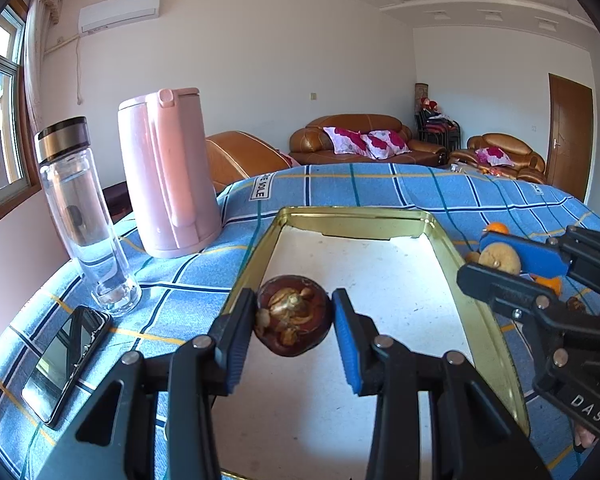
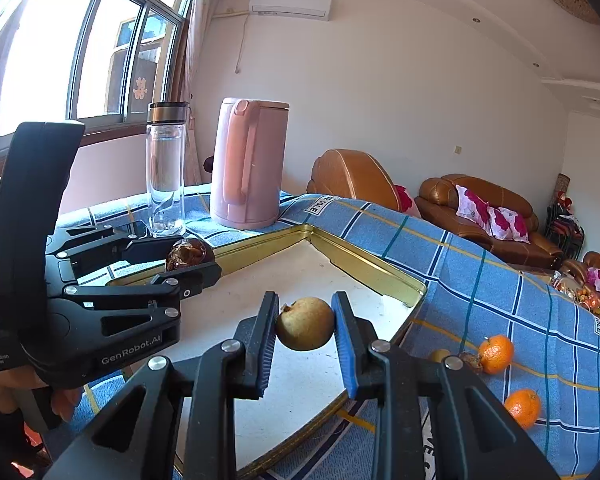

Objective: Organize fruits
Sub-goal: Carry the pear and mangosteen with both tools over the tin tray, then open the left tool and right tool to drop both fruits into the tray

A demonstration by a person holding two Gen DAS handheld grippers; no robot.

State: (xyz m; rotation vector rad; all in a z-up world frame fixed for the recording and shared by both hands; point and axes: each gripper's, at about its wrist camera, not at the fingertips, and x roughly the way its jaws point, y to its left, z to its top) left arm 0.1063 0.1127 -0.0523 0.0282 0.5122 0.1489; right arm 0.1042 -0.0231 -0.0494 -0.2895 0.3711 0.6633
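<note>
Two handheld black tongs with blue pads hover over a shallow gold-rimmed tray [image 1: 440, 236] with a white floor, set on a blue checked cloth [image 1: 380, 188]. The left gripper [image 1: 294, 322] is closed on a dark brown mangosteen [image 1: 294, 320], held above the tray's left side. The right gripper [image 2: 305, 324] is clamped on a small yellowish-brown round fruit [image 2: 305, 323], held above the tray's near right part. Right of the tray, two mandarins [image 2: 496, 353] lie on the cloth. Left of the tray stand a pink kettle [image 1: 168, 176] and a clear bottle [image 1: 80, 212], with a phone [image 1: 66, 364] lying nearer
</note>
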